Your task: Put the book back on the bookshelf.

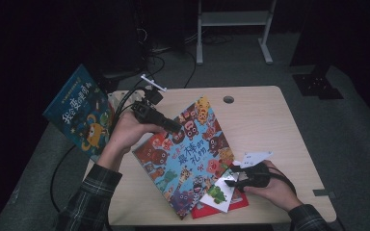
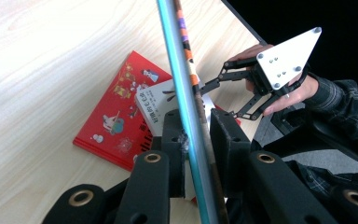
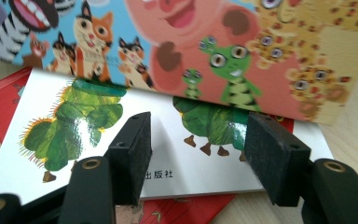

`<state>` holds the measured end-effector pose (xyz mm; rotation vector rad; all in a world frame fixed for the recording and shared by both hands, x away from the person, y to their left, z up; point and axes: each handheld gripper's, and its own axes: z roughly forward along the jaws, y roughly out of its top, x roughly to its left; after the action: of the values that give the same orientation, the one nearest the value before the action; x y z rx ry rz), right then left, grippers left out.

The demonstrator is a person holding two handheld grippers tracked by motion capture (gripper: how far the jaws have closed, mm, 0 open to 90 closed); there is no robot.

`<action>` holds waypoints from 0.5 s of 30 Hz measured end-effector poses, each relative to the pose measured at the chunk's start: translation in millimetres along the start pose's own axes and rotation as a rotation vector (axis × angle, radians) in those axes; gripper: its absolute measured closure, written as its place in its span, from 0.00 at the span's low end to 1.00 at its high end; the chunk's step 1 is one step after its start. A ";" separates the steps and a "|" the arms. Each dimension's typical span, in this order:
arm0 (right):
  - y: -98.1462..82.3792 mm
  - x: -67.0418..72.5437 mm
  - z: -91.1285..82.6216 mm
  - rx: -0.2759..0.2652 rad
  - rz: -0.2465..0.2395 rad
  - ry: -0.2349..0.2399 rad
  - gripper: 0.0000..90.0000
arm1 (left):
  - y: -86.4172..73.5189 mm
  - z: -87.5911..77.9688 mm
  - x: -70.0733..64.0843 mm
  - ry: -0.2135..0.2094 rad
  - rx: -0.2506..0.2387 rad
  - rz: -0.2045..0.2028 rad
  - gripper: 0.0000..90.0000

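Note:
My left gripper [image 1: 176, 129] is shut on the upper left edge of a picture book with cartoon animals [image 1: 188, 154], which lies tilted over the table's middle. In the left gripper view the book's thin edge [image 2: 186, 93] runs upward between my two pads [image 2: 175, 140]. Its lower corner overlaps a white caterpillar book [image 1: 218, 195] that lies on a red book [image 1: 212, 209]. My right gripper [image 1: 231, 177] is open at the white book's right edge. In the right gripper view its jaws [image 3: 198, 144] stand apart over the white cover [image 3: 168, 154], below the animal book [image 3: 191, 46].
A blue picture book [image 1: 79, 113] leans tilted past the table's left edge. The wooden table [image 1: 260, 120] has a small round hole [image 1: 228, 99] near its far edge. Cables trail from the left gripper toward the back. A metal stand is on the floor behind.

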<state>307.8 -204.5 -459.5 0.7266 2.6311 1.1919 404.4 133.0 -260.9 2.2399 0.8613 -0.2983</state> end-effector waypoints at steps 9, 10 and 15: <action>-0.4 0.1 -0.2 0.000 -0.001 -0.002 0.45 | 7.7 -12.1 -10.2 0.033 0.026 0.030 0.89; -0.5 0.1 -0.2 -0.001 0.000 -0.002 0.45 | 7.7 -13.5 -10.7 0.035 0.026 0.032 0.89; -0.5 0.1 -0.1 -0.001 -0.001 -0.005 0.45 | 6.6 -20.8 -14.6 0.069 0.030 0.047 0.90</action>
<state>307.5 -204.8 -459.8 0.7270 2.6259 1.1900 397.1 136.6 -235.9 2.3070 0.8444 -0.2143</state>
